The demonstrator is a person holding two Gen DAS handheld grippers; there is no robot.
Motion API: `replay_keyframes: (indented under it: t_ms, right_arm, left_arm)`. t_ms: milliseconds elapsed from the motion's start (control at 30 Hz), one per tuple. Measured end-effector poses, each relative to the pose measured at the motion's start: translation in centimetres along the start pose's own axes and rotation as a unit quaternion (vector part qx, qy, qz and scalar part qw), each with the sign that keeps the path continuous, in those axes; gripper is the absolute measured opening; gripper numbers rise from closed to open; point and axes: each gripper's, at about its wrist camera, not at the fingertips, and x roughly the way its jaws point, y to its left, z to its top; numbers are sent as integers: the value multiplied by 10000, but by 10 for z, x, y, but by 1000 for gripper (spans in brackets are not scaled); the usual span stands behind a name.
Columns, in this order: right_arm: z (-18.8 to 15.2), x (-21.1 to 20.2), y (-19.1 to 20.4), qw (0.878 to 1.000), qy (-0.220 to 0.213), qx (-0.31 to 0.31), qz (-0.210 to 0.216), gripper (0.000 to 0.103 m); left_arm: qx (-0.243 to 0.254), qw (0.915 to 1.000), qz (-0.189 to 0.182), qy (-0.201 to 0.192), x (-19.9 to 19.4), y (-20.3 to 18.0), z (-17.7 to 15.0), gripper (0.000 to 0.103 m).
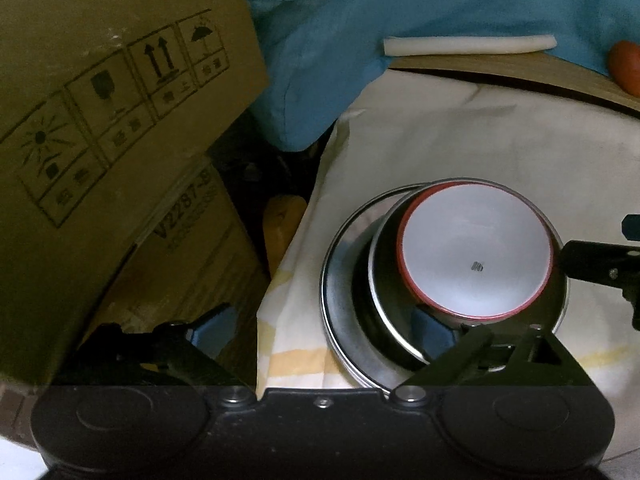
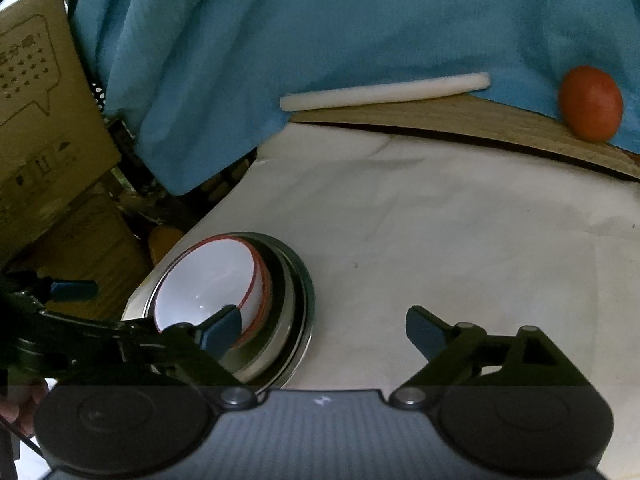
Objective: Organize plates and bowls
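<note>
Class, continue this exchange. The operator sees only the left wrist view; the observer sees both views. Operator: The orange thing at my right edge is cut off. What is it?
Observer: A whole round orange-red fruit. It rests on the wooden board, against the blue cloth.
Operator: I see only a sliver of the right gripper. Are its fingers open?
Observer: Yes, the right gripper is open with nothing held. One finger overlaps the white bowl in the right wrist view, and the other is over bare tablecloth.
</note>
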Motion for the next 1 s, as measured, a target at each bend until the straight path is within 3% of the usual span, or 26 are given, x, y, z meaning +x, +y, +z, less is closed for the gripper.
replay_keyframes:
  t_ms: [300, 533, 1000]
  right_arm:
    - [-5, -12, -5, 9996, -257, 80, 69, 98]
    - [-13, -23, -4, 9991, -396, 172, -26, 102]
    - [-49, -56, 16, 9876, -933, 895, -894, 102]
  left_arm:
    - [119, 9998, -33, -122, -6, -3, -3, 96]
    - [342, 9986, -268, -285, -13, -3, -12, 100]
    - [872, 9866, -1138, -782, -27, 12, -32, 101]
